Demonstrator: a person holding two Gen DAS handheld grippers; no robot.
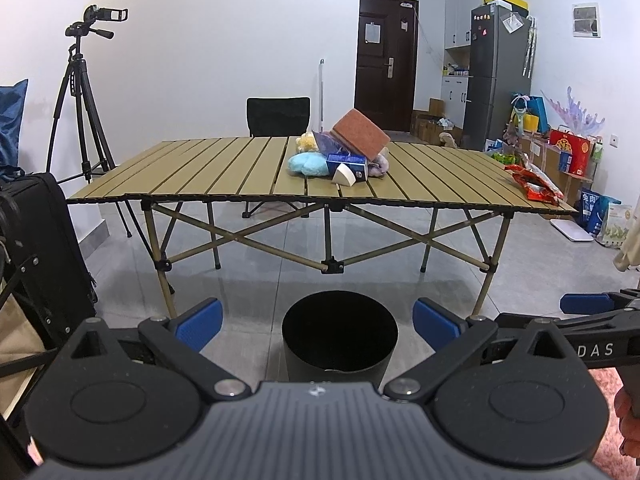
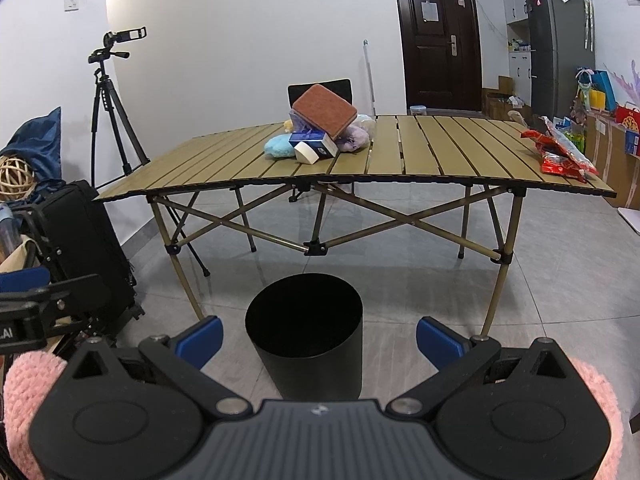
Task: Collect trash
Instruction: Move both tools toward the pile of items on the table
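Below the near edge of the slatted tan folding surface (image 1: 224, 168), low in the middle of both frames, stands the round black trash bin (image 1: 340, 344), open-topped on the grey tiled floor (image 1: 248, 288). The left tool (image 1: 318, 322) has its blue-padded fingers spread wide with nothing between them, and the right tool (image 2: 319, 338) is likewise wide open and empty; each frames the bin between its pads.

The trash lies in two places. Near the middle of the surface sits a heap: a reddish-brown rectangular sponge block (image 1: 360, 134) tilted on top, a blue-and-white carton (image 1: 347, 165) under it, a white wedge-shaped piece (image 1: 344, 176) at the front, a pale blue fluffy lump (image 1: 307, 164) on the left of the pile, and yellow and lilac soft things behind. At the right end of the surface, well apart from the heap, lie crumpled red snack wrappers (image 1: 534, 184).

The task looks barely begun, and the step in hand appears to be the first reach. It would go best by taking the top or outlying pieces first, since the tilted sponge could slide if the carton beneath is pulled. The right tool is better placed for the wrappers, the left for the heap. Thin foil wants a pinch on a raised fold, not the flat.
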